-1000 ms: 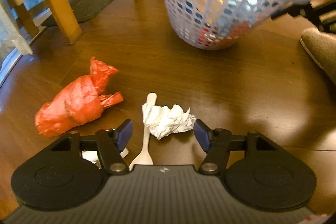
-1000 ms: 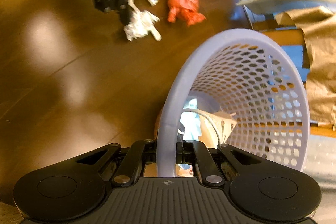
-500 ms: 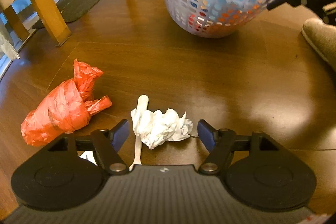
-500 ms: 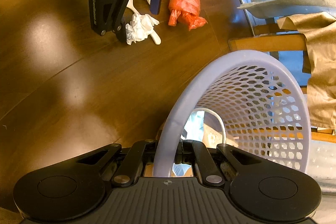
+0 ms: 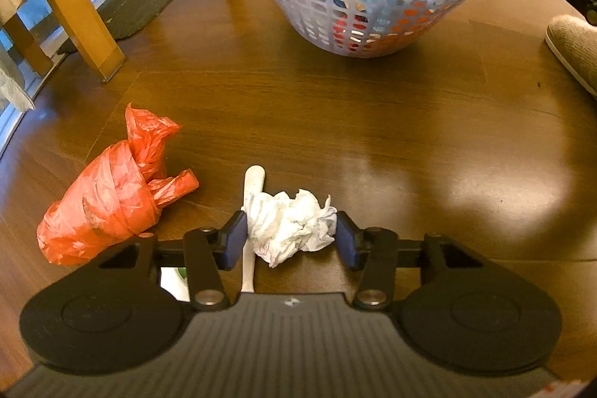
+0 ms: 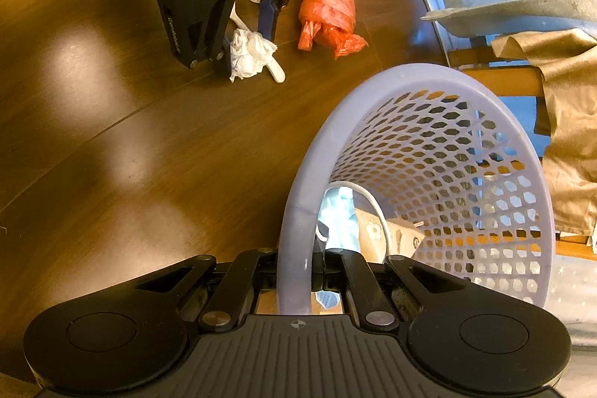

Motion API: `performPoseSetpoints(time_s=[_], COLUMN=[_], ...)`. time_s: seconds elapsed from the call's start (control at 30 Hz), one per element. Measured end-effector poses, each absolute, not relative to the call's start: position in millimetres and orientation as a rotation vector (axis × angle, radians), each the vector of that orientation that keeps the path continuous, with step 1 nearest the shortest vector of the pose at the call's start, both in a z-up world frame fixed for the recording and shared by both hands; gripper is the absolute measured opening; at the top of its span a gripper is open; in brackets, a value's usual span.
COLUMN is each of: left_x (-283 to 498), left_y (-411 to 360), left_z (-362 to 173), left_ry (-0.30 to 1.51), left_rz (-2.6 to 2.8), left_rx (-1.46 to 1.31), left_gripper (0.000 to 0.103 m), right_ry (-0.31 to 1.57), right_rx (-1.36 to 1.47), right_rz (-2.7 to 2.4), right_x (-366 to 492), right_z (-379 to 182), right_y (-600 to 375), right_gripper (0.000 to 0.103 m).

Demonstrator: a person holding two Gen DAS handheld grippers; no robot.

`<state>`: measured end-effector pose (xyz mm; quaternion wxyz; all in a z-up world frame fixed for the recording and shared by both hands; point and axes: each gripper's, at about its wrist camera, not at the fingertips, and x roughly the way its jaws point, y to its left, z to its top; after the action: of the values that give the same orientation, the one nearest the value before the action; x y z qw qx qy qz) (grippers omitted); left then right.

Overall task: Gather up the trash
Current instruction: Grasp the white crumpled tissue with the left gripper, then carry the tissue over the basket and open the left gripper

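Item: trash collection from a wooden floor [image 5: 373, 122], step in hand — pickup of a crumpled tissue.

Left gripper [image 5: 291, 238]: lowered to the floor, jaws astride the tissue [image 5: 293, 224]. The jaws have just been closing, with the tissue between them. The blue pads [image 5: 236, 237] now sit at the wad's two sides, touching or very nearly so; the paper does not look squeezed yet, so the grip reads as not yet made.

Tissue: white, loosely balled, on the floor squarely between the left jaws, its near half inside the gap and its far half beyond the pad tips.

Plastic spoon [image 5: 250, 211]: white, lying lengthwise just inside the left-hand pad, touching the tissue's edge, its handle end poking out past the wad.

Red plastic bag [image 5: 108, 196]: bunched, on the floor outside the left jaw, apart from the tissue.

Right gripper [image 6: 317, 267]: jaws clamped on the rim of the white mesh basket [image 6: 515, 174], which is held tilted with its mouth toward the camera. Some waste already lies inside.

Next move, as judged: finish closing until the paper compresses, lift clear without dragging the spoon along, carry to the basket mouth, release. The spoon may get pinched with the wad.
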<state>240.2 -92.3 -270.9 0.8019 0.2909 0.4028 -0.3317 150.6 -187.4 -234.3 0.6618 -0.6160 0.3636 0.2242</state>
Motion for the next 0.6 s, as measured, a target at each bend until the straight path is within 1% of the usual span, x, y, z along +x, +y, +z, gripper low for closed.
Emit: performPoseSetpoints(time_s=[0.03, 0.1, 0.2, 0.43, 0.6], left_x=[239.6, 238.3, 236.5, 232.3, 230.3], left_y=[-92.3, -92.6, -94.3, -87.7, -78.5], left_z=[-271.1, -269.7, -267.8, -260.7, -239.4], left_ry=[0.858, 0.846, 0.830, 0.821, 0.815], left_rz=[-0.711, -0.710, -0.708, -0.703, -0.701], left_rx=[0.630, 0.637, 0.653, 0.648, 0.598], left_gripper=[0.038, 0.029, 0.023, 0.021, 0.021], right_ry=[0.821, 0.821, 0.822, 0.824, 0.823], right_rx=[-1.393, -1.389, -1.384, -1.372, -1.373], right_rz=[0.507, 0.507, 0.503, 0.502, 0.500], right_x=[150.6, 149.8, 149.9, 149.6, 149.1], right_z=[-234.7, -234.9, -234.3, -233.1, -231.9], right_y=[-187.3, -188.1, -187.9, -184.9, -185.2], right_gripper=[0.002, 0.002, 0.002, 0.002, 0.003])
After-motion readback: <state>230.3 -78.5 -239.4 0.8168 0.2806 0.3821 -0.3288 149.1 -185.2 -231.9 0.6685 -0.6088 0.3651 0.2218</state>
